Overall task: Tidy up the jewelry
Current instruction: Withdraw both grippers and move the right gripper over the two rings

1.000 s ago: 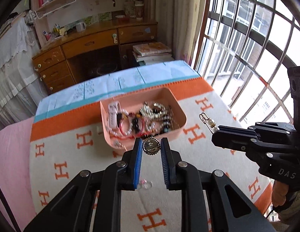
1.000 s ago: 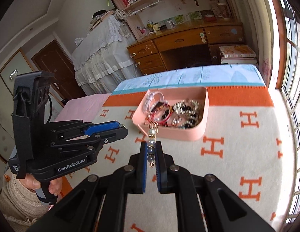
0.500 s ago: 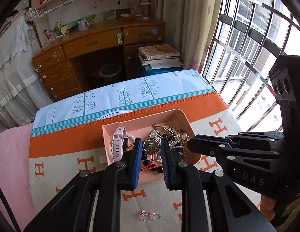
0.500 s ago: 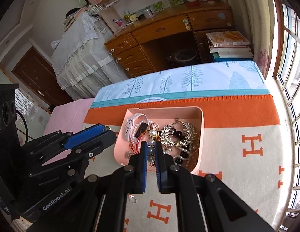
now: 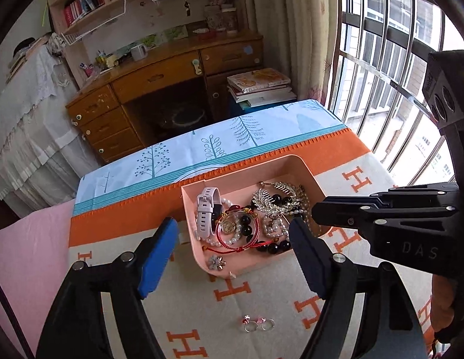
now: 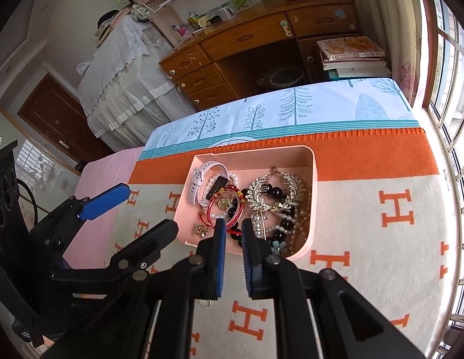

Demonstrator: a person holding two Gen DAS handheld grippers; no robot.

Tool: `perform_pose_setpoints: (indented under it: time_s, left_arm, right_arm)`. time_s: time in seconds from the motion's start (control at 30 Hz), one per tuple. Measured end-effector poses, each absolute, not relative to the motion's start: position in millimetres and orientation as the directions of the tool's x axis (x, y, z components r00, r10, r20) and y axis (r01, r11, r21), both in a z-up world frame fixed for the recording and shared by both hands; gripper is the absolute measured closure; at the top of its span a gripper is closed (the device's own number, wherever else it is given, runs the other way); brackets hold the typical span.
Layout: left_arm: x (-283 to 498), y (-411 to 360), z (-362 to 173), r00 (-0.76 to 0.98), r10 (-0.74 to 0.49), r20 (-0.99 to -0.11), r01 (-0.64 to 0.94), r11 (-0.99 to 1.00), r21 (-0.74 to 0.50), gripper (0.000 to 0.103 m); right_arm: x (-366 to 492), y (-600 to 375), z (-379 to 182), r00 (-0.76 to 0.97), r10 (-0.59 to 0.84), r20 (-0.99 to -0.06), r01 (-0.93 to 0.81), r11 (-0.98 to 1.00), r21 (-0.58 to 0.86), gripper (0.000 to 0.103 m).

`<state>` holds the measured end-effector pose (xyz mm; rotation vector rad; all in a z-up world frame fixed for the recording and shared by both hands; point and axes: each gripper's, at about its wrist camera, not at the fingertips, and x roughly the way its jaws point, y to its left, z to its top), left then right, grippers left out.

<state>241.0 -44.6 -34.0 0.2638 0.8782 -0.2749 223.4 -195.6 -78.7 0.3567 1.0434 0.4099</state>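
A pink tray (image 5: 303, 167) (image 6: 314, 179) on the orange H-pattern blanket holds a white watch (image 5: 205, 209) (image 6: 199, 179), red cord bracelets, black beads, pearls, a gold leaf brooch (image 6: 274, 191) and a round gold pendant (image 5: 226, 226) (image 6: 223, 202). My left gripper (image 5: 232, 239) hangs over the tray's near side, wide open and empty. My right gripper (image 6: 232, 233) is above the tray's near edge, its jaws slightly apart and empty; a beaded earring (image 6: 259, 221) lies in the tray just ahead of it.
Two small pink-stone rings (image 5: 257, 324) lie on the blanket (image 5: 262, 299) in front of the tray. A wooden desk (image 5: 172, 68), stacked books (image 5: 259, 86) and a barred window (image 5: 390, 59) lie beyond the bed.
My left gripper opened wide and the gold pendant now lies in the tray. My right gripper parted its jaws and the beaded earring now lies in the tray.
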Motion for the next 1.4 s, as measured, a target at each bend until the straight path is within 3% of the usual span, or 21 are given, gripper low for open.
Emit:
perform_pose_setpoints:
  time_s: [0.37,0.57,0.97,1.1,1.4]
  left_arm:
    - [201,-22,-30,0.629,-0.137,-0.766,0.295,0.953,0.072,0.027]
    - [172,1,-44,0.658,-0.131,-0.741,0.204,0.979,0.008,0.019]
    - [142,34,-83,0.647,-0.126,-0.752,0.085,0.992,-0.094,0.019]
    - [136,39,-90,0.655,-0.130,-0.744,0.077,0.991,-0.105,0.013]
    - [125,62,-121,0.620,-0.082,-0.780,0.041,0.997,-0.072,0.013]
  right_arm:
    - [182,-190,-81,0.438,0.539,-0.719,-0.192,0.838,0.512,0.092]
    - [151,-180,-91,0.445,0.560,-0.699,-0.234,0.826,0.513,0.092]
    - [118,-155,-112,0.472,0.487,-0.735,-0.286,0.873,0.394,0.092]
    - [115,-149,-124,0.478,0.455,-0.751,-0.298,0.888,0.349,0.077]
    - [114,-113,-146,0.435,0.405,-0.804,-0.400,0.887,0.230,0.077]
